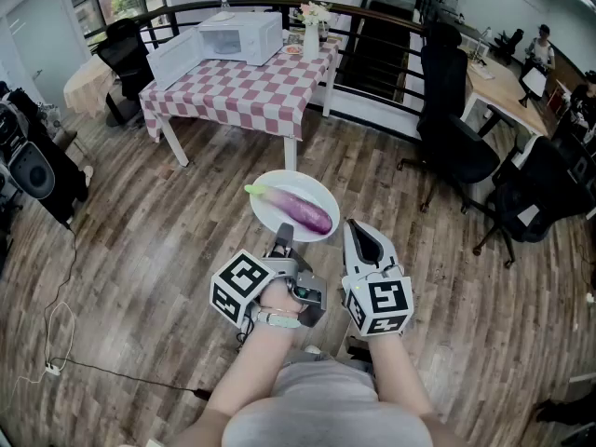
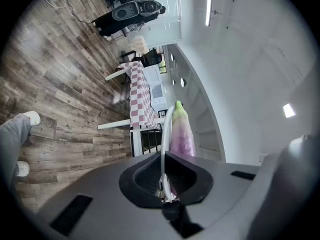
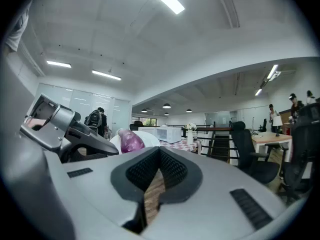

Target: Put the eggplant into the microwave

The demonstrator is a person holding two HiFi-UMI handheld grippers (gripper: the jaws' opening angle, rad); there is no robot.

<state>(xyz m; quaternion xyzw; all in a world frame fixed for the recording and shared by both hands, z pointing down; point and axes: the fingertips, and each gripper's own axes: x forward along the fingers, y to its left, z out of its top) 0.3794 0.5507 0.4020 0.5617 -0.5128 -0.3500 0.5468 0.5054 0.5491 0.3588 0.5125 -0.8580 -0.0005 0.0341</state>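
Note:
A purple eggplant (image 1: pixel 303 209) with a green stem lies on a white plate (image 1: pixel 321 194) held above the wooden floor. My left gripper (image 1: pixel 282 240) is shut on the plate's near rim; in the left gripper view the plate (image 2: pixel 165 134) stands edge-on between the jaws, the eggplant (image 2: pixel 181 129) behind it. My right gripper (image 1: pixel 358 236) hangs beside the plate on the right, shut and holding nothing. The white microwave (image 1: pixel 240 35) stands with its door open on the far checkered table (image 1: pixel 233 91). The right gripper view shows the eggplant (image 3: pixel 131 140) and the microwave (image 3: pixel 169 133) ahead.
A vase of flowers (image 1: pixel 311 35) stands on the table next to the microwave. Black office chairs (image 1: pixel 456 110) and desks stand on the right, a railing behind the table. A speaker (image 1: pixel 33 170) and a floor cable (image 1: pixel 60 324) lie at the left.

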